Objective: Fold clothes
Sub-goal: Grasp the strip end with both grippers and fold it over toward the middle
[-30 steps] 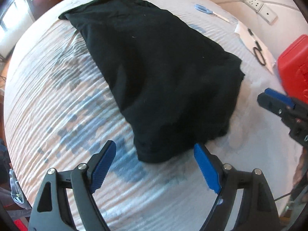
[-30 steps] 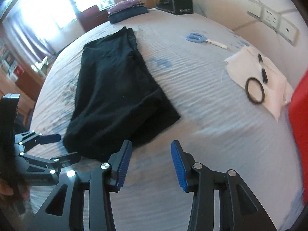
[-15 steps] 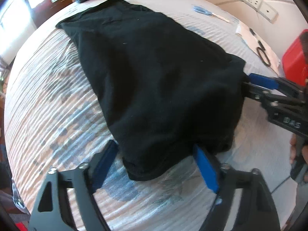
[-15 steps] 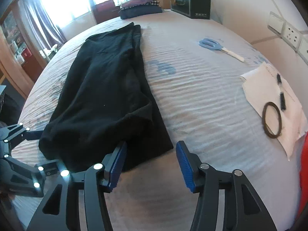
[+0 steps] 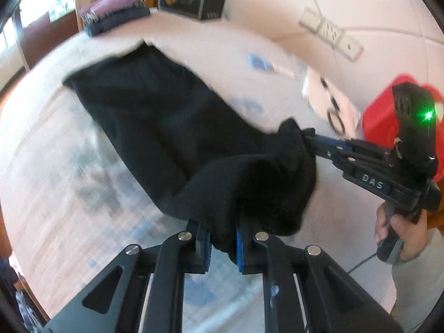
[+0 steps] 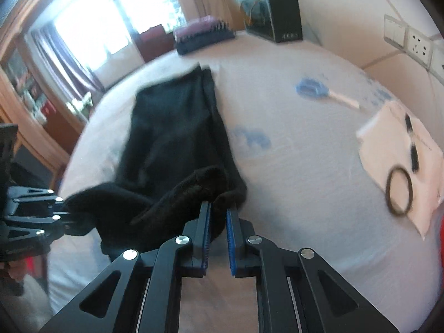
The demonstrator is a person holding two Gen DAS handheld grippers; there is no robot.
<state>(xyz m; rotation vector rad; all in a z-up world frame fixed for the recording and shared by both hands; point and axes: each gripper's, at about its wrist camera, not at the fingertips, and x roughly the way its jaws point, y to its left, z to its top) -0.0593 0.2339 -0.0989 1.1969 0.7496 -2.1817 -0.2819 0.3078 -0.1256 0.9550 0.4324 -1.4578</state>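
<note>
We hold a tool in each hand, and both tools are pinching the same black cloth. The left tool has its blue pads closing on the near corner of the cloth, with a thick fold of it squeezed between them. The right tool is closing on the other near corner, and the cloth is bunched between its pads too. In the left view we see the right tool from the side, reaching in from the right and biting the cloth's edge, with a hand wrapped around its handle. In the right view the left tool shows at the left edge, also on the cloth.

The near end of the cloth is lifted off the bed and sags between the two tools. The far end lies flat on the bed and reaches away toward the window.

On the right side of the bed lie blue scissors. Nearer to us on the right is a white paper with a dark ring and a pen on it. A red box sits at the right edge. At the far end of the bed we see a stack of folded clothes and a dark box beside it. Both views are blurry.
</note>
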